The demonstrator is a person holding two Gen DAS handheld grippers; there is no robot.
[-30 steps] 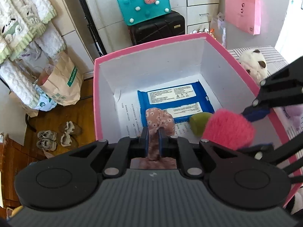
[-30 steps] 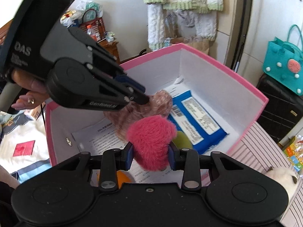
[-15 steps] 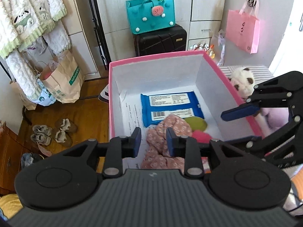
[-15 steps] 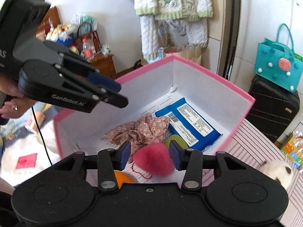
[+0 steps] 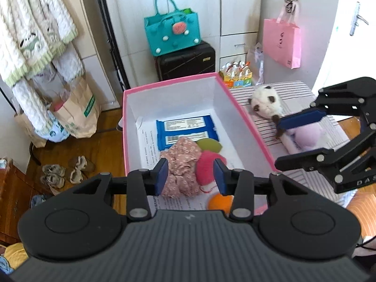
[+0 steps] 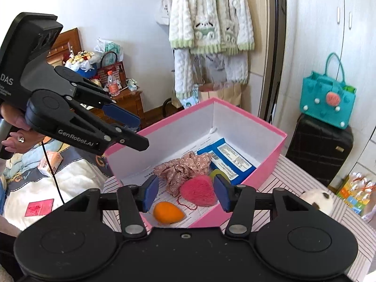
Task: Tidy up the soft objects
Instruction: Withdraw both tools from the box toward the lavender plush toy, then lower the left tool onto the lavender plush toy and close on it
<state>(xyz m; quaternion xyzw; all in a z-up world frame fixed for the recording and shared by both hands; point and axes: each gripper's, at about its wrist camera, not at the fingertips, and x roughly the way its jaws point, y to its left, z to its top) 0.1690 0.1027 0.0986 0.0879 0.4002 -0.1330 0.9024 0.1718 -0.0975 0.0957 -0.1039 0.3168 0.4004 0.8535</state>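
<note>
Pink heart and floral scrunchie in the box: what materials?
Pink heart: looks like fuzzy plush or faux fur, matte, with fibres fraying its outline. Floral scrunchie: thin printed woven fabric, gathered into tight folds, probably cotton or polyester; the fibre cannot be told.

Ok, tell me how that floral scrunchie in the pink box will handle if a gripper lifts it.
The floral scrunchie lies crumpled in loose folds, so it will probably sag and stretch rather than hold shape. It looks light, thin fabric. It touches the pink fuzzy heart, which might shift with it.
</note>
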